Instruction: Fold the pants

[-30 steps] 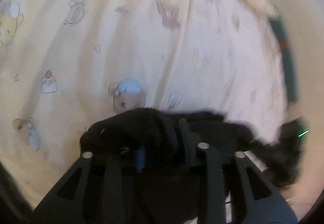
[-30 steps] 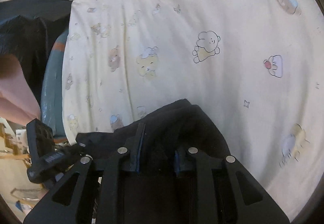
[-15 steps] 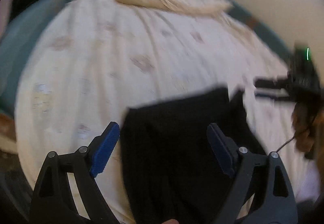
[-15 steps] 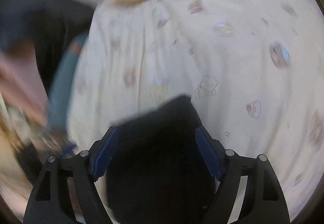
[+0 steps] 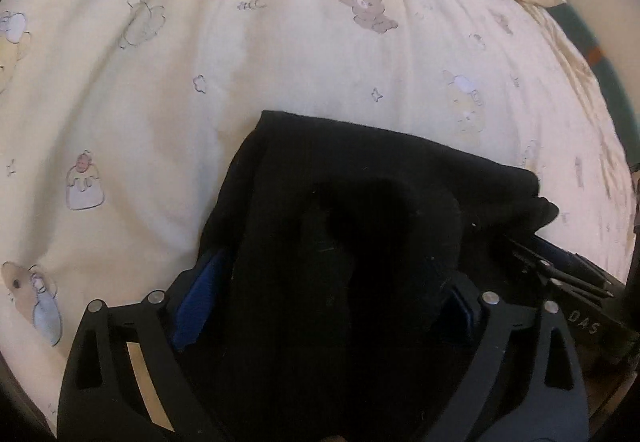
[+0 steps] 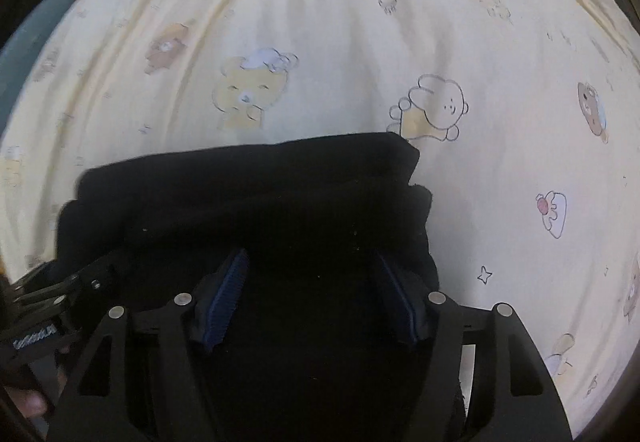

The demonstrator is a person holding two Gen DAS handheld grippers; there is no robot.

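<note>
Pants point(image 5: 360, 226): black, soft, limp, light; folded bundle on bed sheet point(image 5: 240, 62), 6 o'clock. Left gripper point(image 5: 328, 302) and right gripper point(image 6: 316, 294) spread wide astride it, jaws just opened, nothing clamped. Best hold: folded edge at 12 o'clock.

Both views come from fisheye cameras riding on the hand-held grippers, each looking forward along its own two fingers and steeply down onto the bed. The left wrist view sits close above the black pants point(image 5: 360, 242), with the left gripper point(image 5: 324, 302) filling the lower edge and the cream bedsheet point(image 5: 240, 42) curving away to a crumpled edge at upper right. The right wrist view is equally close, its right gripper point(image 6: 316, 298) low in frame over the same garment. They share the pants and the printed sheet, and each catches the other gripper at its side: at lower right in the left view, at lower left in the right.
</note>
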